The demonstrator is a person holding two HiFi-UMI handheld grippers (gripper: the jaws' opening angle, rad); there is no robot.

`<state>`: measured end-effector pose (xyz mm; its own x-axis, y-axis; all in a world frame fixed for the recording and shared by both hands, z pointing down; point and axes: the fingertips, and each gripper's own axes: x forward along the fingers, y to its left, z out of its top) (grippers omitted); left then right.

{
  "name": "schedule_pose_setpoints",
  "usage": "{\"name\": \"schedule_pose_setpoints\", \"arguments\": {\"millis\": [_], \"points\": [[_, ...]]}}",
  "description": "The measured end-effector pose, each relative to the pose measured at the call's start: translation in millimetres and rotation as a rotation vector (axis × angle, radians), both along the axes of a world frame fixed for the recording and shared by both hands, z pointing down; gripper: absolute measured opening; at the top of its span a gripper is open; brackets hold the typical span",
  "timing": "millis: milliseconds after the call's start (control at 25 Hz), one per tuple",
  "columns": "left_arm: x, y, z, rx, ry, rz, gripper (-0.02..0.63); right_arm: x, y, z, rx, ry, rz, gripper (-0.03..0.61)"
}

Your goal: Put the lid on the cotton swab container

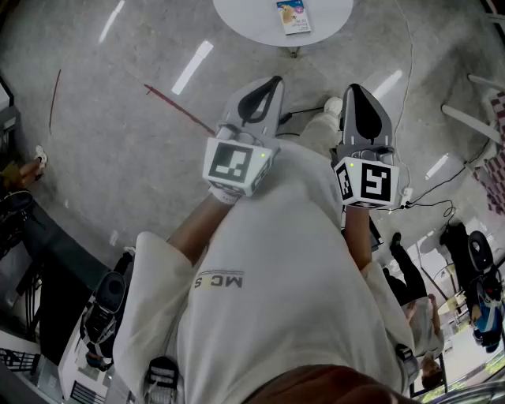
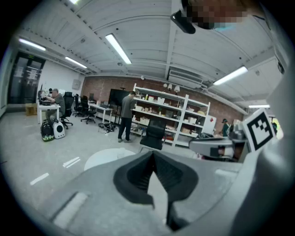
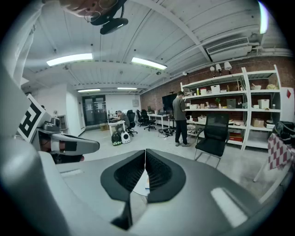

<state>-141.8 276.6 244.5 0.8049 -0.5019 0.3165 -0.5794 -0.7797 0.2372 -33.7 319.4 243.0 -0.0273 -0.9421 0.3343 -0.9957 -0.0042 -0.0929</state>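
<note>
Head view: the left gripper (image 1: 274, 81) and right gripper (image 1: 353, 88) are held side by side in front of the person's white shirt (image 1: 268, 260), above a grey floor (image 1: 118, 118). Well ahead, a round white tabletop (image 1: 245, 20) carries a small printed pack (image 1: 293, 16); I cannot tell whether it is the cotton swab container.

Left gripper view: the fingers (image 2: 133, 177) meet at the tips with nothing between them, aimed toward distant shelves (image 2: 166, 115).

Right gripper view: the fingers (image 3: 124, 177) are likewise closed and empty.

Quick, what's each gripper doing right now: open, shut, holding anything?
Left gripper: shut, nothing between its jaws.
Right gripper: shut, nothing between its jaws.
</note>
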Motion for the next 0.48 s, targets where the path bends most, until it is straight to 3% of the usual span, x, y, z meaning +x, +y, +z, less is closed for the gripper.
{"name": "schedule_pose_setpoints", "arguments": {"millis": [320, 480], "points": [[-58.4, 0.3, -22.4, 0.040, 0.018, 0.009, 0.000, -50.3, 12.5, -21.4, -0.001, 0.072, -0.021, 0.000], [-73.5, 1.9, -34.6, 0.088, 0.037, 0.043, 0.000, -59.3, 11.8, -33.9, 0.049, 0.040, 0.061, -0.002]]}}
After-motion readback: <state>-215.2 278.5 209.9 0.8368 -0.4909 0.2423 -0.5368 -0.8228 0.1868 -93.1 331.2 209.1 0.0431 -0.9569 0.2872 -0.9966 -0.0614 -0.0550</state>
